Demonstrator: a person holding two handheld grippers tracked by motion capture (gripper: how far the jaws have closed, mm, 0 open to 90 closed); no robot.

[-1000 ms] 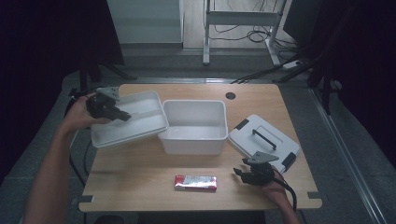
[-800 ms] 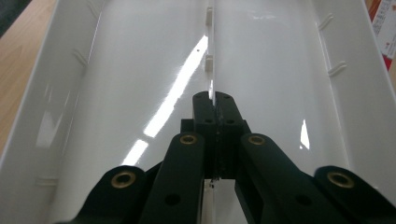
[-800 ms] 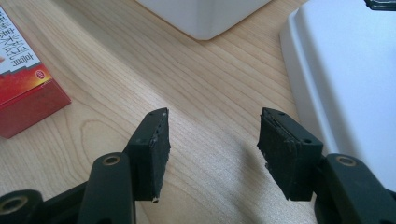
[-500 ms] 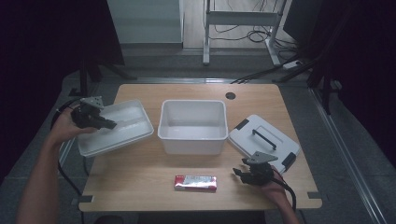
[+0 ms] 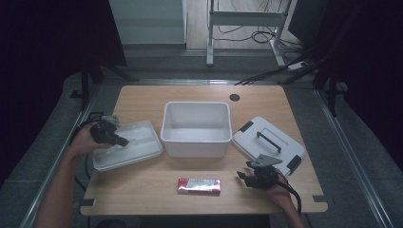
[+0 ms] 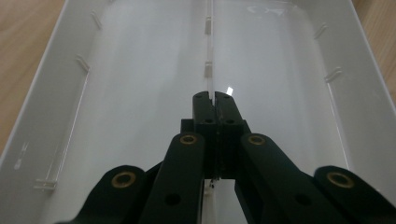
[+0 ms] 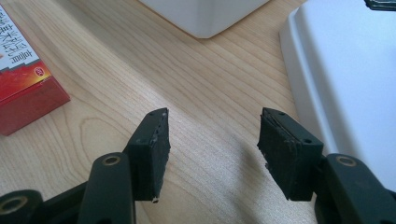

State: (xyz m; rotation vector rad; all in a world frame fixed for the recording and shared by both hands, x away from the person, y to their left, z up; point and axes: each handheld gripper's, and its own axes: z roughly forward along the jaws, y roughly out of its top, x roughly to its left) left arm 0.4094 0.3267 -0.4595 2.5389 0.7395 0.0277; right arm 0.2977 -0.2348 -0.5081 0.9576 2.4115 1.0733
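Seen from above: a wooden table (image 5: 142, 102) with a deep white bin (image 5: 196, 128) at centre, its flat white lid (image 5: 268, 142) with a dark handle lying just to the right, a shallow white tray (image 5: 126, 151) to the left, and a red packet (image 5: 199, 186) near the front edge.

Left gripper (image 5: 110, 135) clamped shut on the thin clear divider rib (image 6: 208, 56) running down the middle of the tray, jaws pinched tight on it in the left gripper view. Tray resting flat on the table just left of the bin, not touching it as far as can be told.

Right gripper (image 5: 256, 176) low over bare wood between the packet and the lid, jaws spread wide with nothing between them; red packet (image 7: 21, 79) off to one side in the right gripper view, lid edge (image 7: 345, 79) to the other.

Step in hand, by judgement: setting the inner tray aside on the table. Next move likely calls for letting go of the rib and lifting clear without dragging the tray, then bringing the waiting right gripper to the packet
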